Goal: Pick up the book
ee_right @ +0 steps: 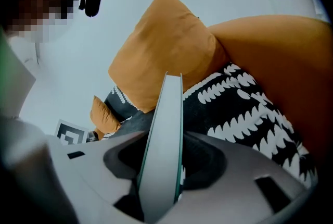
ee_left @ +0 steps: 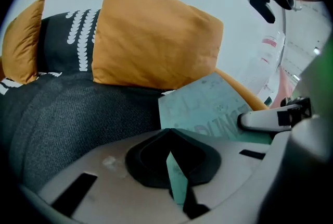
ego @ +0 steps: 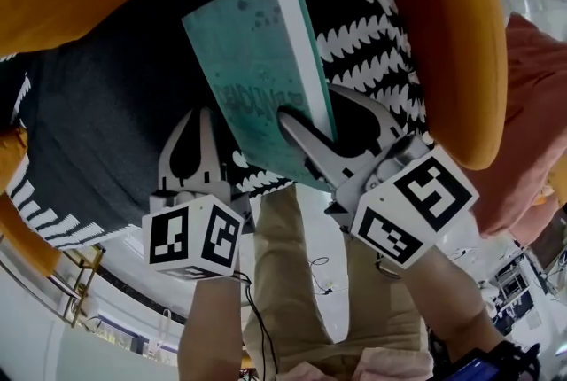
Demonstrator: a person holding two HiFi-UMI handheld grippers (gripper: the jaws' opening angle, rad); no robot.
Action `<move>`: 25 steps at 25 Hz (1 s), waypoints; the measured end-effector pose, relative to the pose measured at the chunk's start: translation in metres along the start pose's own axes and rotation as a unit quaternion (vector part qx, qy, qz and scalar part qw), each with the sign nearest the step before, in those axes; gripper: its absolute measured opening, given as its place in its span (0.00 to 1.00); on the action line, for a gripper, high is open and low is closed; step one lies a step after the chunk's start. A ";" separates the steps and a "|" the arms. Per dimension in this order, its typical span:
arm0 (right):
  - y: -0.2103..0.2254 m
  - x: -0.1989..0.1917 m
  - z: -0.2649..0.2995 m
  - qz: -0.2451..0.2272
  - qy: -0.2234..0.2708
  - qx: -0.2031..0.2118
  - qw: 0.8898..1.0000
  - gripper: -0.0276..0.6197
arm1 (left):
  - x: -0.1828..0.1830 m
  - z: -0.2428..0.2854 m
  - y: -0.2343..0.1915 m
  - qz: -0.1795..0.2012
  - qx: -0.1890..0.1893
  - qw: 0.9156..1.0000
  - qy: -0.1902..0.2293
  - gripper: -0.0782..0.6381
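Teal book [ego: 257, 78] is off the seat, held up between both grippers. The right gripper [ego: 310, 118] pinches it at its lower right edge, one finger flat across the cover and the other behind it. In the right gripper view the book [ee_right: 164, 150] stands edge-on, clamped between the jaws of the right gripper [ee_right: 166, 134] and rising straight ahead of them.

The left gripper [ego: 202, 127] sits at the book's lower left edge. In the left gripper view the left gripper [ee_left: 174, 137] has its jaws pressed together on a thin teal sliver of the book, and the rest of the book [ee_left: 208, 108] spreads ahead and to the right of the jaws. A white finger of the right gripper [ee_left: 260, 120] lies on the cover there.

An orange cushion [ee_left: 156, 40] stands beyond the left gripper. The dark grey seat [ee_left: 62, 119] is ahead-left of it. A black-and-white patterned cushion [ee_right: 244, 108] is ahead-right of the right gripper, with another orange cushion [ee_right: 166, 46] behind the book.
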State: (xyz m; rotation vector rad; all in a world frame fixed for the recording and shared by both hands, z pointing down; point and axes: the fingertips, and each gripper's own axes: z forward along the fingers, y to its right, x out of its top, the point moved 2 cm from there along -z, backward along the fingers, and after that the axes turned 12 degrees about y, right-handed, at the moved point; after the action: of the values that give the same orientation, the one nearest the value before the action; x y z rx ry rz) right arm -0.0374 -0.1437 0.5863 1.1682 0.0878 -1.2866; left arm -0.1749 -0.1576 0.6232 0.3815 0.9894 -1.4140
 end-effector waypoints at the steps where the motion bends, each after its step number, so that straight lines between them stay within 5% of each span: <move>1: -0.003 0.003 -0.002 -0.007 0.000 0.001 1.000 0.33 | 0.005 -0.004 0.005 0.004 -0.004 1.000 0.004 0.12; 14: -0.061 0.080 -0.031 -0.106 0.046 0.000 0.993 0.32 | 0.112 -0.055 0.051 0.038 -0.027 0.995 0.089 0.12; 25: -0.133 0.168 -0.100 -0.153 0.108 0.016 0.982 0.32 | 0.218 -0.134 0.109 0.069 -0.033 0.982 0.172 0.12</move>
State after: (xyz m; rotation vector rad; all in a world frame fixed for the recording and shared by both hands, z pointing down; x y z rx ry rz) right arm -0.0266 -0.1672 0.3516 1.3562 0.4224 -1.4268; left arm -0.1500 -0.1772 0.3469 0.6487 1.2611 -1.2078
